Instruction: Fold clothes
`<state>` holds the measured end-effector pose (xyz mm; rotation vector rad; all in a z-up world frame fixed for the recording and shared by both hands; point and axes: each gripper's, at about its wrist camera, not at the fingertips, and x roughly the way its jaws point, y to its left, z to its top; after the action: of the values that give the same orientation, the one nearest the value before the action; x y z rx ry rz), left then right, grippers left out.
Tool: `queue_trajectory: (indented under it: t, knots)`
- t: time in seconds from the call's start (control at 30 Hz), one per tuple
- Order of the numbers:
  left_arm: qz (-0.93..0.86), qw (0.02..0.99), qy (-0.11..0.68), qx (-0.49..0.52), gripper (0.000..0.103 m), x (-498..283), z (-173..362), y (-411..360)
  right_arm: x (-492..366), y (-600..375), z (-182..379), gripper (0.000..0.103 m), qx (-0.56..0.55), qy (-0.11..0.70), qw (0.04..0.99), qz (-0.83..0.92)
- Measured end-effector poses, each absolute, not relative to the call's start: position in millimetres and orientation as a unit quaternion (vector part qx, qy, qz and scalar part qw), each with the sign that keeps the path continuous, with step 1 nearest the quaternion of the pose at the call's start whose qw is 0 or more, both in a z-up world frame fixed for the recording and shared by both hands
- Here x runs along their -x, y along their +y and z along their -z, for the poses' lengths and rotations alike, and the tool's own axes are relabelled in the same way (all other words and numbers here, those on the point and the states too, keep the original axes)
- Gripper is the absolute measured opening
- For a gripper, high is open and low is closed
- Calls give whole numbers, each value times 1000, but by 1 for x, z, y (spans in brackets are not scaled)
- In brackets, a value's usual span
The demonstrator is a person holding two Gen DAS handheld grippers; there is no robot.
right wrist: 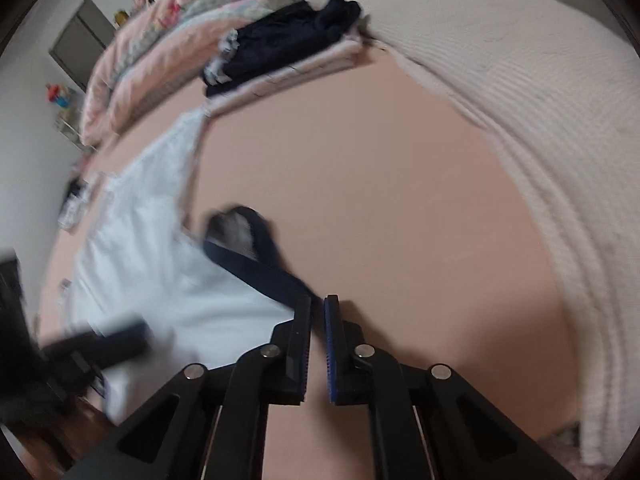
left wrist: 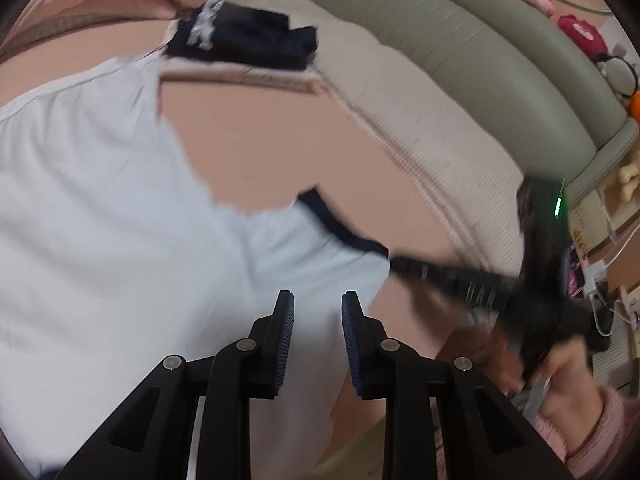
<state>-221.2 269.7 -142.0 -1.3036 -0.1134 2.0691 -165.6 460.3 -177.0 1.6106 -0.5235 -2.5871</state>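
White shirt (left wrist: 100, 220) cut off at left edge, right gripper (left wrist: 400, 264) motion-blurred, shelf clutter (left wrist: 600, 52) indistinct

Soft even indoor light, no glare; heavy motion blur; fisheye bending, dark vignette corners; source unclear.

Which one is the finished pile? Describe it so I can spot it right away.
Start from the pink bed sheet and look to its far end, beside the cream knitted blanket. There a folded navy garment lies on folded pale pink cloth. Unlike the white shirt spread open nearby, it is dark, compact and stacked, with a white print at one end.
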Motion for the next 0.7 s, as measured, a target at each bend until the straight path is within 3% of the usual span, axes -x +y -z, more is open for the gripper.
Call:
queue_trajectory:
  t: [0.13, 0.27, 0.37, 0.47, 0.57, 0.7]
  knots:
    - [-803, 316, 16, 505, 16, 238, 151, 290, 163, 473, 175, 0, -515, -183, 19, 837]
    - [-816, 284, -10, 504, 15, 243, 151, 273, 166, 472, 156, 4, -463, -197, 61, 862]
    - [-819, 279, -8, 502, 15, 246, 158, 272, 180, 454, 154, 6, -462, -174, 93, 865]
    - [-807, 293, 13, 513, 14, 252, 169, 283, 197, 431, 169, 16, -502, -136, 110, 847]
    - [-806, 303, 23, 508, 14, 259, 171, 300, 199, 419, 182, 14, -525, -90, 100, 841]
    - [-794, 326, 21, 512, 14, 270, 171, 321, 195, 429, 183, 12, -529, -89, 71, 841]
